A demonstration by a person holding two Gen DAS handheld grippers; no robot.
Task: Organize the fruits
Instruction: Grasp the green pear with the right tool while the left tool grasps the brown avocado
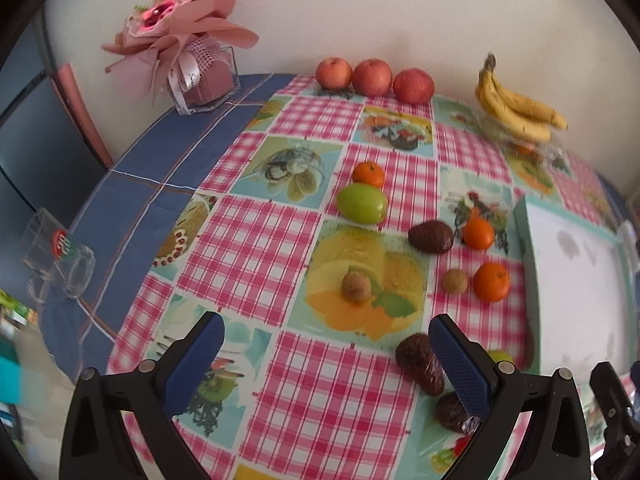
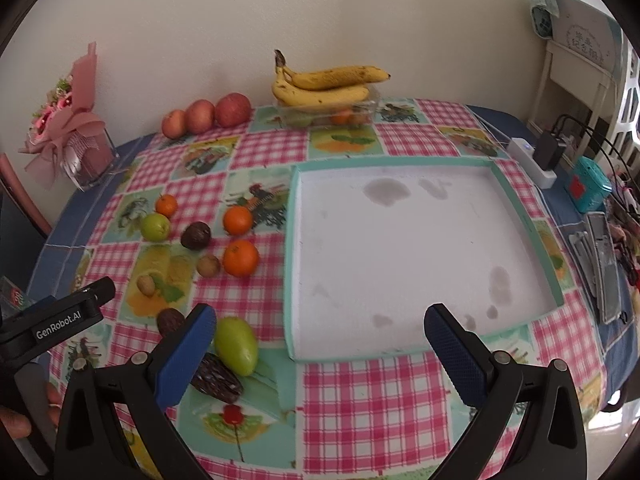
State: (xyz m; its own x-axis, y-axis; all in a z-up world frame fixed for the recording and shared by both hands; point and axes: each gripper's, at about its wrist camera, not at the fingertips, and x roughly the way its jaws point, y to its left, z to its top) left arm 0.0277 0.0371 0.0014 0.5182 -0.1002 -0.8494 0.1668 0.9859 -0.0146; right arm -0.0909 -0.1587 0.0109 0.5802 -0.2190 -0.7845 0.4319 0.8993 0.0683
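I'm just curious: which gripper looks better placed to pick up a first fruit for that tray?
Probably the left gripper. It is open above the loose fruit, with a small brown fruit just ahead between its fingers. The right gripper, also open, faces mostly the white tray, whose inside holds no fruit.

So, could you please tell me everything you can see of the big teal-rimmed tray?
The tray is a shallow, roughly square box with a low teal rim and a white floor that looks like card or foam. The floor carries several greyish stains and holds no fruit. It lies flat on the checked tablecloth, right of the loose fruit. The open right tool hovers near its front edge, apparently without touching it.
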